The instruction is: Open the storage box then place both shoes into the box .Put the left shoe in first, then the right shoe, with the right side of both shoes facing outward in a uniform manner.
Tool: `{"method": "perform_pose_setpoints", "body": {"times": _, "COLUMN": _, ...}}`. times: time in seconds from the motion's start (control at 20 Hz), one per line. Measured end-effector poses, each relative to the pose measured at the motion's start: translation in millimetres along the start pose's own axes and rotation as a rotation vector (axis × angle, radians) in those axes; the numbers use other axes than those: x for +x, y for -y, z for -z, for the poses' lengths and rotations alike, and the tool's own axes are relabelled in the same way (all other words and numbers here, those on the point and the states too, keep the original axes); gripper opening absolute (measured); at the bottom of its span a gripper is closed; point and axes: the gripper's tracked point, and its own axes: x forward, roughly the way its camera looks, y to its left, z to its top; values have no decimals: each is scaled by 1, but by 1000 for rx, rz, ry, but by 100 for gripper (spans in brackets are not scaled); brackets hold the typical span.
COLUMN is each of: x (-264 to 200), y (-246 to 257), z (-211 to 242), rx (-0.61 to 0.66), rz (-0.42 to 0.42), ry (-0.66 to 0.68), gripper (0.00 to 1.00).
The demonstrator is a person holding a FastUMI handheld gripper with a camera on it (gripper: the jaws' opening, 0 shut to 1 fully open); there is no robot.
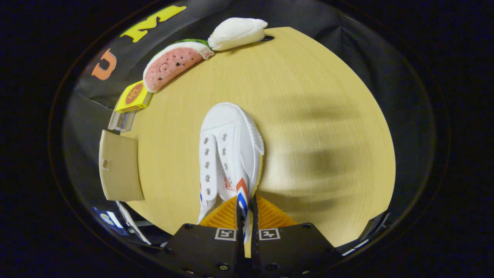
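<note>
A white canvas shoe (227, 150) with metal eyelets and red and blue side stripes hangs above the wooden table (301, 116), toe pointing away from me. My gripper (247, 216) is shut on the shoe's side wall near the heel, one finger inside the opening and one outside. Off to the left, past the table's rim, stands a tan box flap (119, 166) of the storage box, with a clear plastic edge just beyond it.
Along the table's far rim lie a watermelon-slice plush (173, 63), a white dumpling-shaped plush (237, 33) and a small yellow box (133, 96). Black cloth walls surround the table. Soft shadows fall across the bare wood to the right of the shoe.
</note>
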Motion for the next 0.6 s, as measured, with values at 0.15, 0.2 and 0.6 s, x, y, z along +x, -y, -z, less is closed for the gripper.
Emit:
{"method": "perform_pose_setpoints", "body": {"times": 0.15, "x": -10, "y": -29, "z": 12, "rx": -6, "rz": -34, "ry": 21, "gripper": 6}}
{"method": "perform_pose_setpoints", "body": {"times": 0.2, "x": -14, "y": -41, "z": 15, "rx": -6, "rz": -51, "ry": 25, "gripper": 6}}
{"method": "perform_pose_setpoints", "body": {"times": 0.6, "x": -53, "y": -203, "z": 39, "rx": -43, "rz": -192, "ry": 48, "gripper": 6}}
